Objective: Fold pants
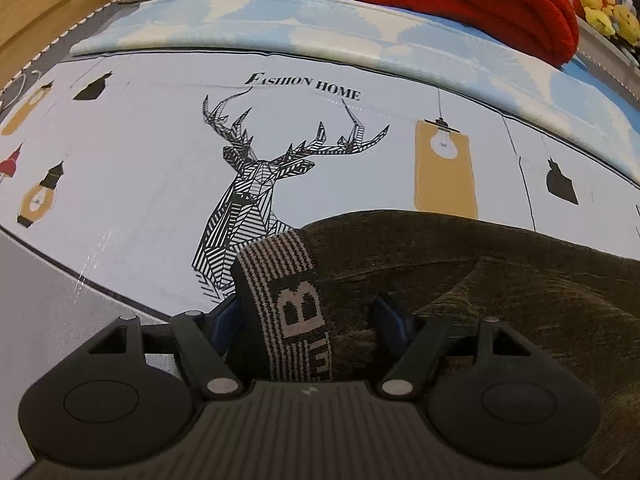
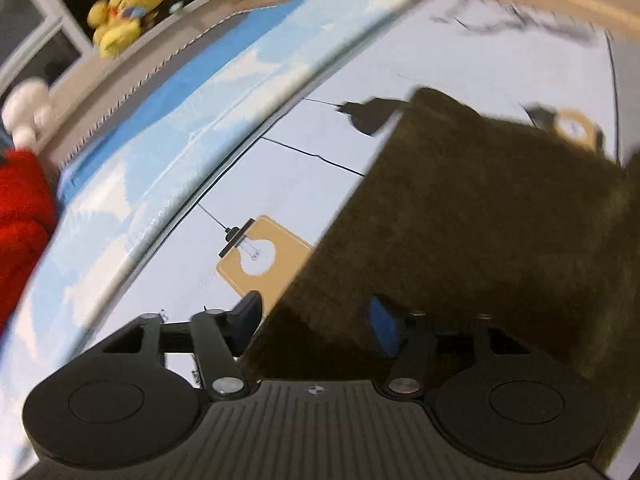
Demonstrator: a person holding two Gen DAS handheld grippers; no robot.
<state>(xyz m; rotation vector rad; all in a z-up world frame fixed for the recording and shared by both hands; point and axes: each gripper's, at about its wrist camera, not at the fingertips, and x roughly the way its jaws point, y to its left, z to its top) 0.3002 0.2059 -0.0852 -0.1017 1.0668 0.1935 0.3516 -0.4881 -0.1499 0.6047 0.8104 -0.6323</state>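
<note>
Fingers [image 1: 236, 312] of left gripper [image 1: 310, 314] spread astride pants [image 1: 440, 264] waistband [image 1: 288, 300] lettered "B", right gripper [image 2: 316, 320] likewise spread, beside "FASHION HOME" print [image 1: 303, 85].

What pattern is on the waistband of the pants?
The waistband has thin black and grey stripes with a big letter B, clearest in the left wrist view.

Pants [image 1: 460, 264] lie on cloth [image 1: 140, 160].
</note>
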